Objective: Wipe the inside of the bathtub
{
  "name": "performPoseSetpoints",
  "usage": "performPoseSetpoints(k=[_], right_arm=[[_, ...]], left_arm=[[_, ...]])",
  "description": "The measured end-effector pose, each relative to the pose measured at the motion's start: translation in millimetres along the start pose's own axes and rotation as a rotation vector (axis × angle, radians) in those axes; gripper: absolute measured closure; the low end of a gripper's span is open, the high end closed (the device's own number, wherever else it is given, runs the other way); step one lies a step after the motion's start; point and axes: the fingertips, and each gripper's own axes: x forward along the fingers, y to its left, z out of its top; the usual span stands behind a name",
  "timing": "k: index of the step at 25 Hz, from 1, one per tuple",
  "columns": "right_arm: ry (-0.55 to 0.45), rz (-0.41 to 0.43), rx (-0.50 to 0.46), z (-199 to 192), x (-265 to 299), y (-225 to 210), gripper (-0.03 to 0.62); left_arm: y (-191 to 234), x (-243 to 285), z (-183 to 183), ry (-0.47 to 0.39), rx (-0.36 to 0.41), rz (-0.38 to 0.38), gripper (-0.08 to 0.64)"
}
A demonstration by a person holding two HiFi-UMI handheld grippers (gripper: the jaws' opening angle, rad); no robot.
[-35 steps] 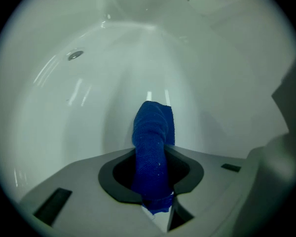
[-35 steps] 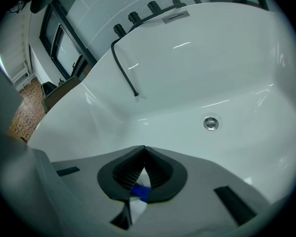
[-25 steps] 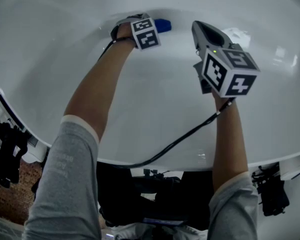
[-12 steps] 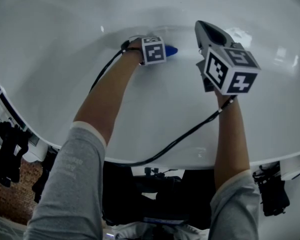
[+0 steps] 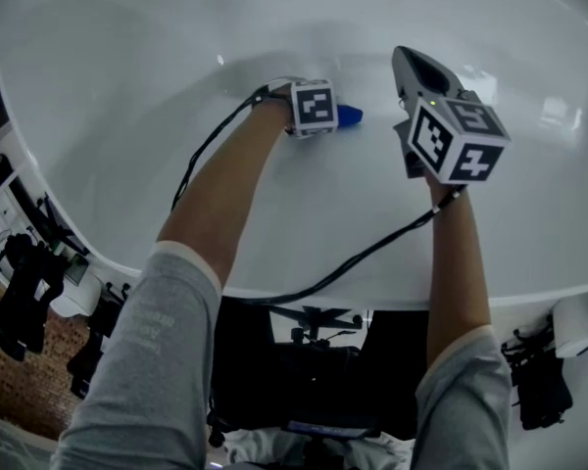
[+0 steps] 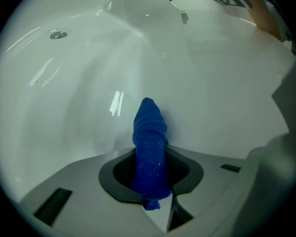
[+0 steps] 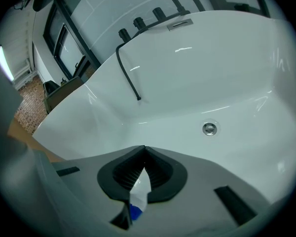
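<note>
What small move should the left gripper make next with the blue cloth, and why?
Probably slide the left gripper sideways across the bathtub. Its jaws are shut on the blue cloth, whose tip appears to touch the white surface, and broad tub surface lies on both sides.

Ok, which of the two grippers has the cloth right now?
The left gripper: its jaws clamp the blue cloth inside the bathtub. The right gripper is shut with nothing between its jaws.
</note>
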Motion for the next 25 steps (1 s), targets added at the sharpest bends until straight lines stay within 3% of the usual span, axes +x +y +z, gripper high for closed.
performPoseSetpoints(k=[9,13,25], right_arm=[[-0.065,0.003,-0.040,54.5,-64.0,34.8,0.583],[-0.081,0.010,-0.042,67.8,-96.5,52.1,0.583],[-0.106,0.005,-0.007,86.6,-174.4,78.0,0.583]], left_arm=[[-64.1,-49.0,59.9,-0.245,0.049,-0.081,0.456],[-96.1,-67.8,56.2,-0.218,0.017,-0.106,0.456],[-172.5,-119.4,68.2,-0.273,-0.005,-0.131,0.456]])
